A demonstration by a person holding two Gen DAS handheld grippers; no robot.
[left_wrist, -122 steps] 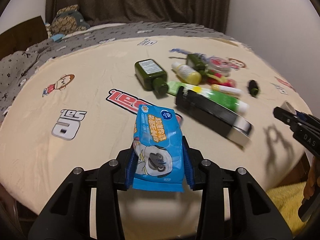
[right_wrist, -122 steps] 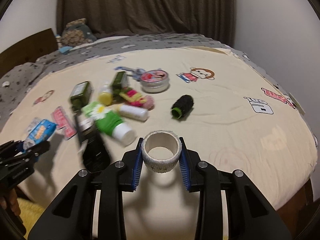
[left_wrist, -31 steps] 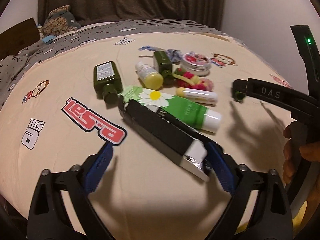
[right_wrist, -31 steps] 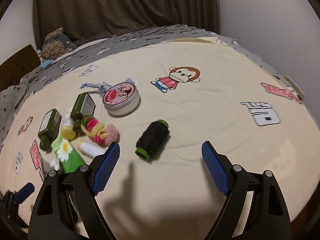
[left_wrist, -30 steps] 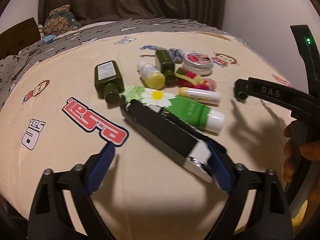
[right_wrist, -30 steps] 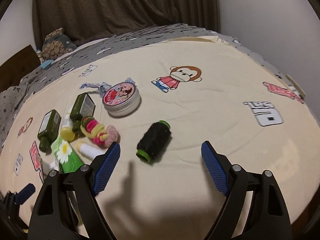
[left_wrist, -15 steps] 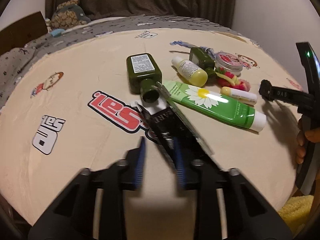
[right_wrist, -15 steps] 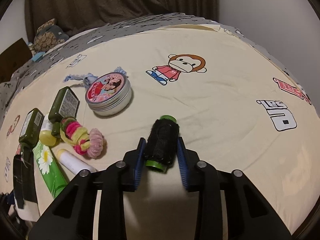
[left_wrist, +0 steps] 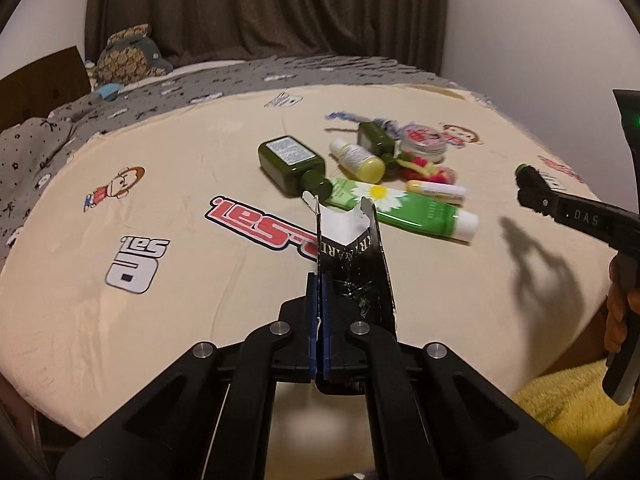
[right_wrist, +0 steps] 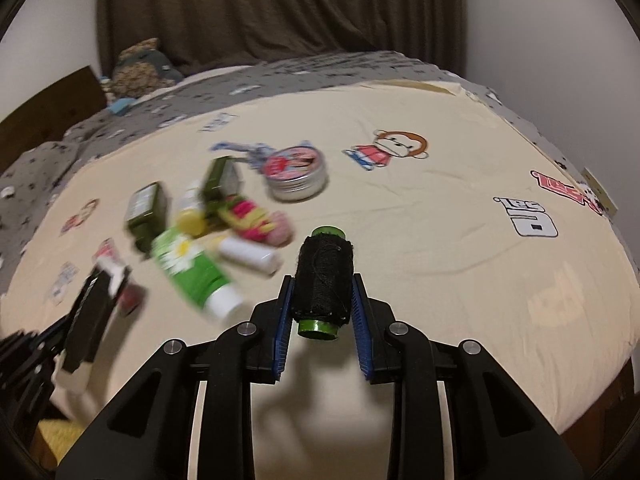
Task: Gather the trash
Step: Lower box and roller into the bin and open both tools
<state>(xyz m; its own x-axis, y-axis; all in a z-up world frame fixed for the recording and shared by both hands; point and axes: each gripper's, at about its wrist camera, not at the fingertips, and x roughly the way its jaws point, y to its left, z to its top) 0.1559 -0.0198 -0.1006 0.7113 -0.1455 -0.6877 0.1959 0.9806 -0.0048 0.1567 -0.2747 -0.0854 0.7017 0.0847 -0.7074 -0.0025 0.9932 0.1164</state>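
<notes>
Over the near edge of the cream bedsheet [left_wrist: 180, 184], left gripper [left_wrist: 319, 312] has its jaws pinched fully together on one thin wall of the torn-open black carton [left_wrist: 352, 264], which stands up off the sheet in front of the fingers, white inside showing at its ragged far end. Right gripper [right_wrist: 322, 300] is clamped on the black spool with green ends [right_wrist: 323, 280], pads pressing both sides, spool lengthwise along the fingers and lifted clear of the sheet. Left on the bed, mid-distance, a loose cluster: green daisy tube [left_wrist: 404, 206], two dark green bottles, the nearer one [left_wrist: 292, 164] lying just left of the tube, a yellow-capped bottle [left_wrist: 358, 160], a white stick [left_wrist: 436, 191], pink-yellow hair ties [left_wrist: 424, 170], and a round tin [left_wrist: 424, 142] at the far side. Right wrist view is motion-blurred on its left half. A hand [left_wrist: 618, 300] shows at the right edge of the left wrist view, gripping the right tool's handle.
</notes>
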